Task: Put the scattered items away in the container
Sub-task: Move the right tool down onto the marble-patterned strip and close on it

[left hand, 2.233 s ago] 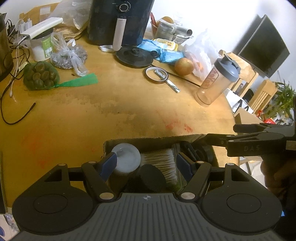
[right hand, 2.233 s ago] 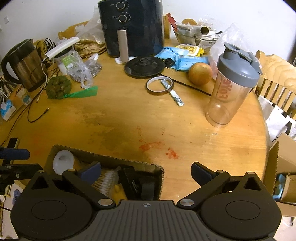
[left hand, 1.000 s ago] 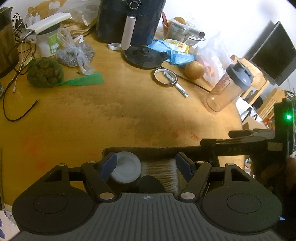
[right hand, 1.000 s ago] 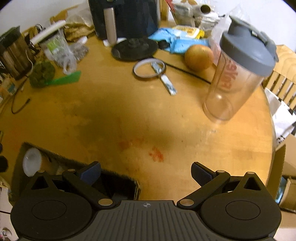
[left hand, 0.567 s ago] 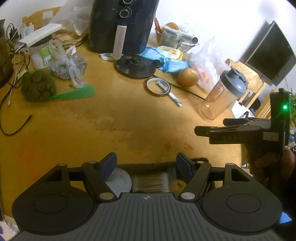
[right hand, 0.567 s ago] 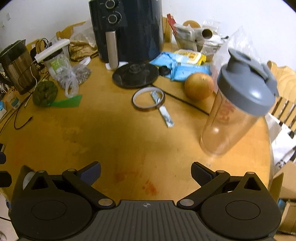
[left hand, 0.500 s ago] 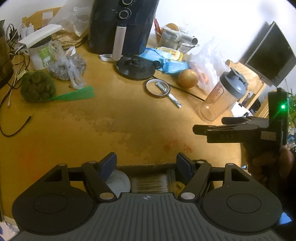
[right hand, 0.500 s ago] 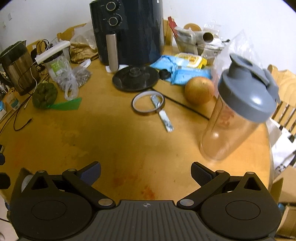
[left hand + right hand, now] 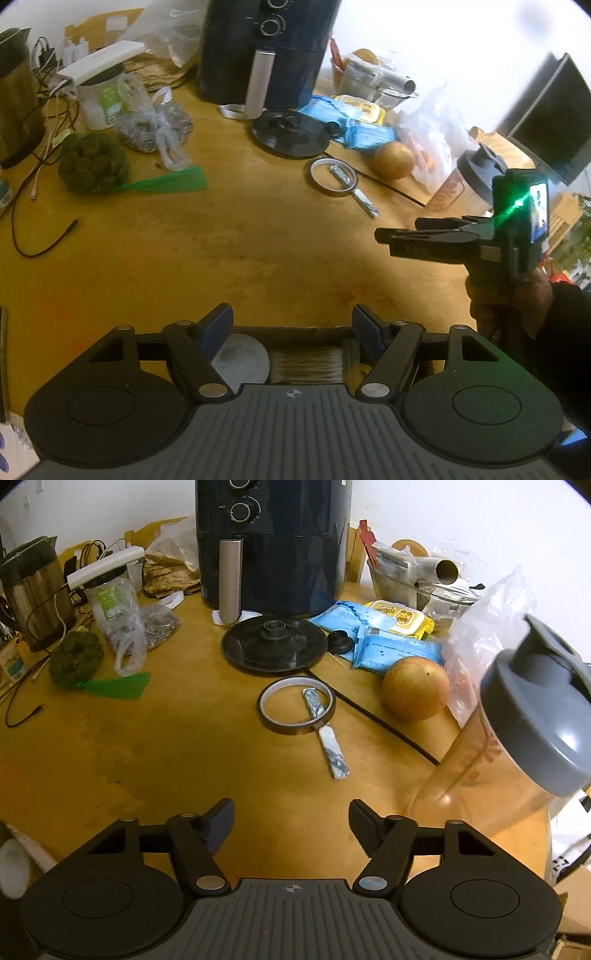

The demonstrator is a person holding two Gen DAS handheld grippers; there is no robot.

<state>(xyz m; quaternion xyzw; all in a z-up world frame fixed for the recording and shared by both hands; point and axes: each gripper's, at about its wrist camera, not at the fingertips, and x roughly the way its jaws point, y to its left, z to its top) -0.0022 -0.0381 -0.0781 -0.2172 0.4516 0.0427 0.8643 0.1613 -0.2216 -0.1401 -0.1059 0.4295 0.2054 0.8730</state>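
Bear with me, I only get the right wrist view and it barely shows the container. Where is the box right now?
Observer: In the left wrist view the cardboard box sits at the near edge of the table, right below the left gripper.
Operator: What's in it so far?
Observer: A white round cap, and beside it what looks like a pack of cotton swabs.
Operator: Where is my gripper relative to the box?
Observer: The right gripper, its fingers closing on nothing, hangs above the table beyond the box's right end, in front of the shaker bottle.
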